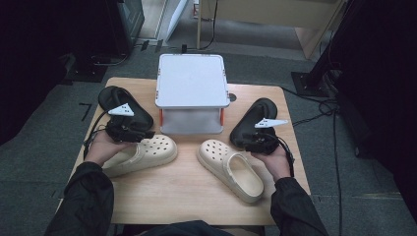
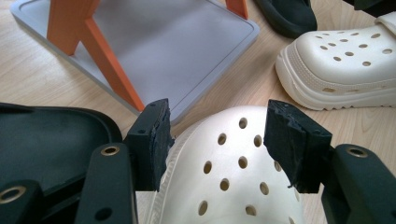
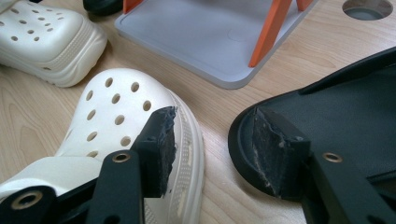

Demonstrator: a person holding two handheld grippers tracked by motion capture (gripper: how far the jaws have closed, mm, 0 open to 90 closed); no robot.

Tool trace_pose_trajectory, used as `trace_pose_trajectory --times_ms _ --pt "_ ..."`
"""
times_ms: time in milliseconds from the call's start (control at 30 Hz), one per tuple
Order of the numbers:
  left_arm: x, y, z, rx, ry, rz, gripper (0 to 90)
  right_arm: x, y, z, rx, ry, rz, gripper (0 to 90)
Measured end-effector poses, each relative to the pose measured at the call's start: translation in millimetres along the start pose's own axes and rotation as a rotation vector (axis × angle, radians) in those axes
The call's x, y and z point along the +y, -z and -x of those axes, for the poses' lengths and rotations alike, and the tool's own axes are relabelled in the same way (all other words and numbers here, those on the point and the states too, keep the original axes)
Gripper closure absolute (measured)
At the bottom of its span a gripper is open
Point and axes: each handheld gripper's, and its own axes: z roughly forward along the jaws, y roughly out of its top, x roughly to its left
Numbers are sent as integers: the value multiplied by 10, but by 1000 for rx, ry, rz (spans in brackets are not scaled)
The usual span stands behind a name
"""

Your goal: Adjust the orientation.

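Near the tabletop's left edge, the left gripper [image 1: 140, 136] stands wide astride the toe of the left cream clog [image 1: 142, 155]. The right gripper [image 1: 247, 142], also wide, holds nothing between the right cream clog [image 1: 230, 168] and a black slipper [image 1: 253, 120].

The left gripper [image 1: 129, 132] hovered over the toe of a cream perforated foam clog [image 1: 147, 153], a black rubber slipper [image 1: 115, 101] just behind it. The right gripper [image 1: 259, 140] sat between another cream clog [image 1: 231, 169] and black slipper [image 1: 255, 115].
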Motion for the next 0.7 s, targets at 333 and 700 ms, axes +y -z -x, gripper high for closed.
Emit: trace_pose_trajectory --times_ms 333,700 --pt "-26 81 18 7 1 1 406 21 -12 37 4 -3 6 477" --pt "-182 296 36 34 15 29 397 142 -129 44 33 20 7 474"
